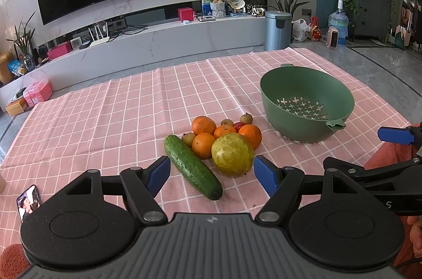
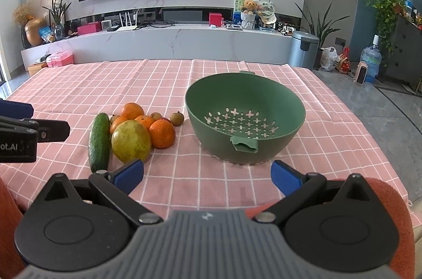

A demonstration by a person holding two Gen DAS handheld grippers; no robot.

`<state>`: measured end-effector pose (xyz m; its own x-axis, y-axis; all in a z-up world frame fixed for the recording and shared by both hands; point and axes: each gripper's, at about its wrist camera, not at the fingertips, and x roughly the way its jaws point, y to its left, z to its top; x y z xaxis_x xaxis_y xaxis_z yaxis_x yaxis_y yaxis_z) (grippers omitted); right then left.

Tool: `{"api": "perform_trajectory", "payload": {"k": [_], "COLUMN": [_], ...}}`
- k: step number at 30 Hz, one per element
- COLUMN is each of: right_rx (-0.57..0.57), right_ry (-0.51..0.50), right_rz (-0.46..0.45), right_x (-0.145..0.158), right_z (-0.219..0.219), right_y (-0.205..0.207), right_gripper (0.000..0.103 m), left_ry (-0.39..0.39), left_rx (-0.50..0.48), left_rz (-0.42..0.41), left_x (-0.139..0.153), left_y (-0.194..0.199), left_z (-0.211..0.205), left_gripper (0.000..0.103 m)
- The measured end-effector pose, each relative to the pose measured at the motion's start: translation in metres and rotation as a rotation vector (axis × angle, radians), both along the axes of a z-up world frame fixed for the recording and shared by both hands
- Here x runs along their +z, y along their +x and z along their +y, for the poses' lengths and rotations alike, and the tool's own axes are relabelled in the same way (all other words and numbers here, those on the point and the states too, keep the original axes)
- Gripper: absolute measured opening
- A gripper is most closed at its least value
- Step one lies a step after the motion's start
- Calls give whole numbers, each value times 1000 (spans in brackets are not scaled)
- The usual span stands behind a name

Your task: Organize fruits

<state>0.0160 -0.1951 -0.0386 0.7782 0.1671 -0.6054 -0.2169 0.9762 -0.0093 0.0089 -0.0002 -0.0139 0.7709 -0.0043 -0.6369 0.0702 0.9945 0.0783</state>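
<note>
**Fruit heap and green colander waiting on the pink cloth**

On the pink checked tablecloth (image 1: 118,107) we are holding both tongs low over the near edge, and neither one is touching anything. Starting at the far left, a phone (image 1: 29,201) is lying face up by the cloth's near corner, its screen glowing. Next, our left gripper (image 1: 212,175) is hovering with its blue fingers (image 1: 159,175) spread wide and carrying nothing; the near end of the cucumber (image 1: 192,165) and the big yellow-green fruit (image 1: 232,154) are sitting between the fingertips as that camera sees them. The cucumber is lying aslant at the left of the heap, just beside the yellow-green fruit. Behind them, four oranges (image 1: 203,125) are crowding together, touching one another, with several small brown fruits (image 1: 246,118) and one small red fruit (image 1: 239,125) tucked among and behind them. Moving right, the green colander (image 2: 245,118) is standing upright, apart from the heap, nothing showing in it. Our right gripper (image 2: 207,175) is hovering before the colander, its fingers (image 2: 286,177) also standing wide apart and gripping nothing.
</note>
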Motion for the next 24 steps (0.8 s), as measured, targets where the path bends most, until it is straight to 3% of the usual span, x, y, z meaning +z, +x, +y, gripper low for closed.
{"api": "perform_trajectory", "payload": {"k": [24], "right_rx": [-11], "right_ry": [4], "right_rz": [7], "right_x": [0], "right_z": [-1], "right_y": [0], "right_gripper": [98], "left_ry": [0], "left_rx": [-5], "left_rz": [-2], "left_x": [-1], "left_y": [-4], "left_z": [-2], "left_gripper": [85]}}
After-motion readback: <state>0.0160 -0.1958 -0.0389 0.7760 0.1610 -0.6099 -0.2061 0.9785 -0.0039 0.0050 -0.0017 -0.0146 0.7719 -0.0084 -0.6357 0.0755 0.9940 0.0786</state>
